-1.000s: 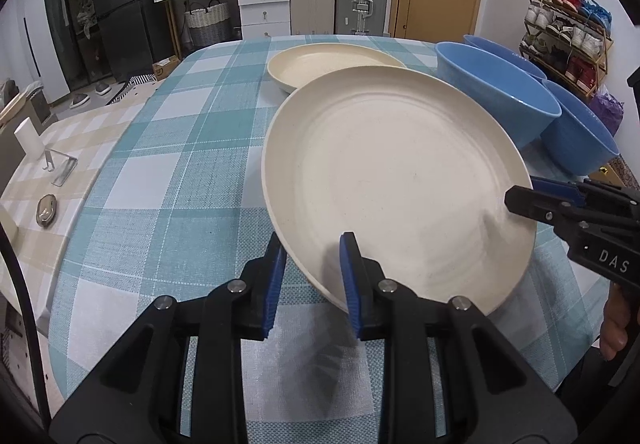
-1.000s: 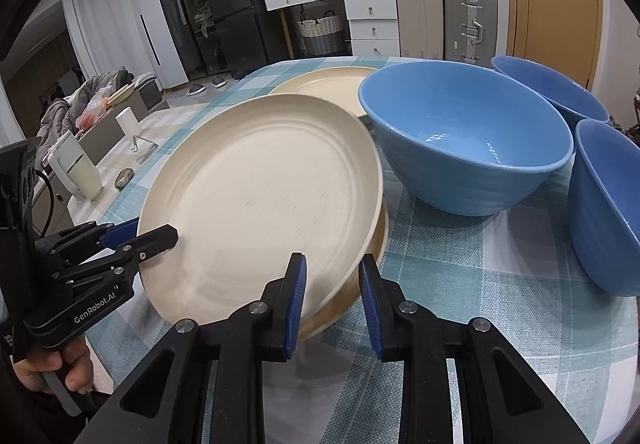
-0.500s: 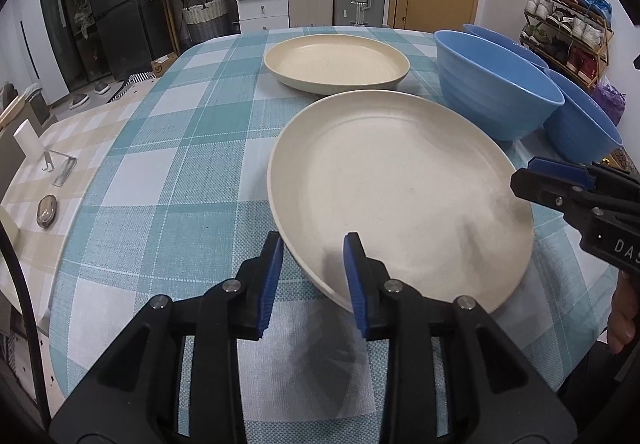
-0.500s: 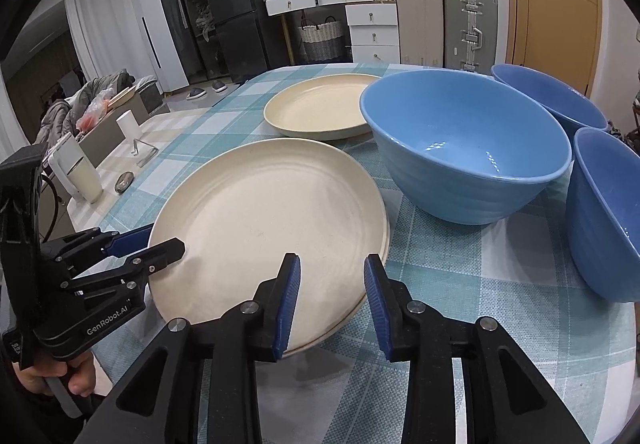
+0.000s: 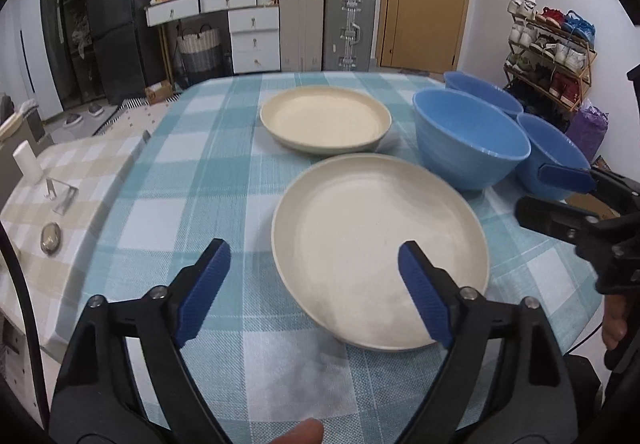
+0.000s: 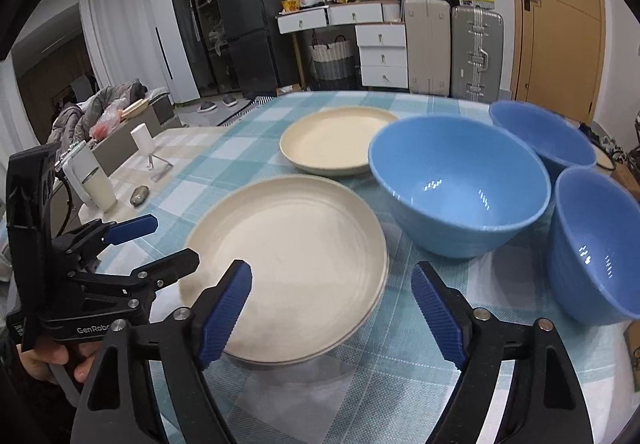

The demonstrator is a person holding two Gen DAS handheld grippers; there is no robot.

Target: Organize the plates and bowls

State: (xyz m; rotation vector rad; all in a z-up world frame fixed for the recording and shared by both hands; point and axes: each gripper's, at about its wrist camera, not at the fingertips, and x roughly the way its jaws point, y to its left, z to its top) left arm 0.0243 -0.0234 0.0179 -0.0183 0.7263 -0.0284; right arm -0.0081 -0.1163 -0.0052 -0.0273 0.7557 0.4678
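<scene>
The big table [image 5: 168, 180] with the checked cloth holds everything. Right in front of me sits the near plate [image 5: 380, 244], flat on what looks like another plate under it. It is round, so it has no long side and points nowhere; its open face looks up. My left claw [image 5: 314, 292] and my right claw [image 6: 332, 316] are both opening wide, with nothing pinched between their pads. The far plate [image 5: 325, 120] lies straight ahead, past the near one. I think it goes on the stack next. It looks about as near to one claw as the other. Three blue bowls sit to the right, and the nearest bowl [image 6: 460, 184] is closer to my right claw.
</scene>
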